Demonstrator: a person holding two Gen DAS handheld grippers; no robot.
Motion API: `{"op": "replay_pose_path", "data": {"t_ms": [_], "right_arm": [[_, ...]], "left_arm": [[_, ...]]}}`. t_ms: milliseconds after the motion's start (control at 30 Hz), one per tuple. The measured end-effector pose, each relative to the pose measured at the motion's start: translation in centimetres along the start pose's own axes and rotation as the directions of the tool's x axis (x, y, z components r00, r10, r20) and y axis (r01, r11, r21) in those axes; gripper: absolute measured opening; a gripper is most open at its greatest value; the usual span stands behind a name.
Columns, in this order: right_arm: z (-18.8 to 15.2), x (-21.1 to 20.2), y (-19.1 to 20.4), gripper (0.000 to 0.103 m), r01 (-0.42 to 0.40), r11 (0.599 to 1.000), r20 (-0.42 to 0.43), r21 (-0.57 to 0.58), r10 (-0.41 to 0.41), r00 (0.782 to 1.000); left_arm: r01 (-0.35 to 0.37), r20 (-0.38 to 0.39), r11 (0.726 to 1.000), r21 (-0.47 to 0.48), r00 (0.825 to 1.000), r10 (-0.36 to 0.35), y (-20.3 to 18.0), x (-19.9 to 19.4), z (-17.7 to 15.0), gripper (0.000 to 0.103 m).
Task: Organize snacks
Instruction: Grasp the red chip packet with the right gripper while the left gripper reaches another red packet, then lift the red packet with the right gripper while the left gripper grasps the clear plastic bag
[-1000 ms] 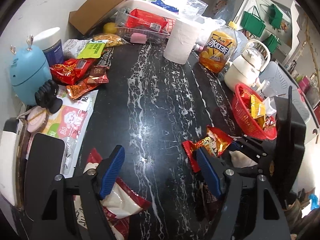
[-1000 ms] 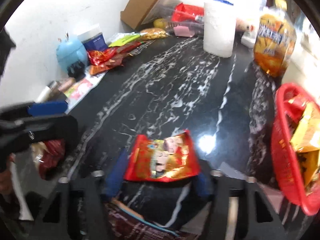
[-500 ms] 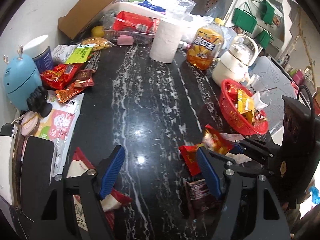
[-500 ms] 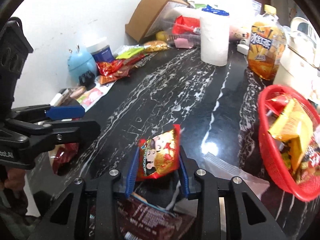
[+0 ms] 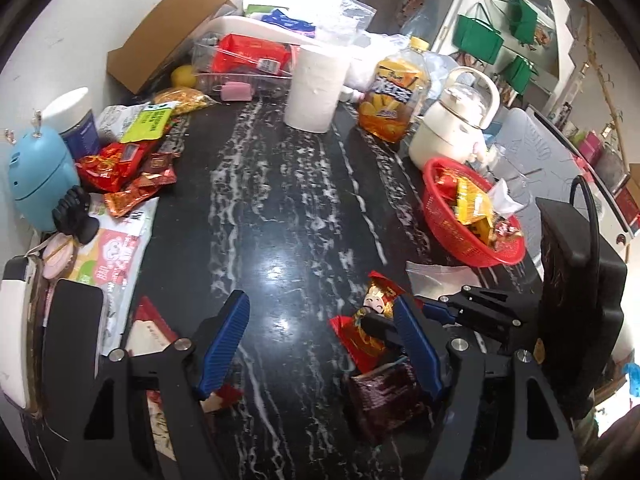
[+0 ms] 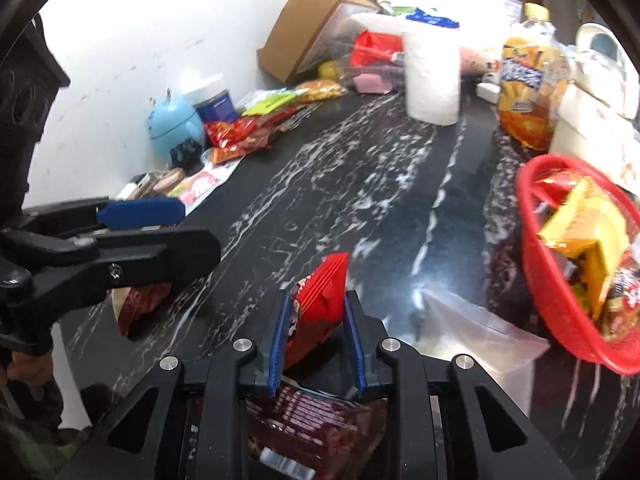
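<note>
Right wrist view: the black marbled desk carries a red basket of snacks at its right edge, with a paper roll and a cardboard box toward the far edge. Near the front edge, the right tool is closing, its blue pads pinching a red snack pack upright above a dark red pack. Left wrist view shows the left tool spread over bare desk, holding nothing, beside a red-and-white packet.
</note>
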State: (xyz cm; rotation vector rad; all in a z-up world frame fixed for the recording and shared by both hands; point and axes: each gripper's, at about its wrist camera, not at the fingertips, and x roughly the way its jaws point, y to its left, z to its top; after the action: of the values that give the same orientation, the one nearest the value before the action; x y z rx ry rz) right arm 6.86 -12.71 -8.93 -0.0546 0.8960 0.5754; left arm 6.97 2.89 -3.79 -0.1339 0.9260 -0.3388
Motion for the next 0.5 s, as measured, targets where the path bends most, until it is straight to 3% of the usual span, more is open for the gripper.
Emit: {"op": "replay_pose_path", "data": {"t_ms": [267, 500], "right_arm": [[0.5, -0.5, 0.4, 0.020, -0.016, 1.000, 0.030, -0.003, 0.016, 0.999], [0.6, -2.7, -0.6, 0.020, -0.011, 0.999, 0.056, 0.045, 0.009, 0.998]], "left_arm": [[-0.021, -0.007, 0.999, -0.030, 1.000, 0.021, 1.3, 0.0, 0.0, 0.073], [-0.012, 0.004, 1.000, 0.011, 1.000, 0.012, 0.0, -0.3, 0.2, 0.073]]}}
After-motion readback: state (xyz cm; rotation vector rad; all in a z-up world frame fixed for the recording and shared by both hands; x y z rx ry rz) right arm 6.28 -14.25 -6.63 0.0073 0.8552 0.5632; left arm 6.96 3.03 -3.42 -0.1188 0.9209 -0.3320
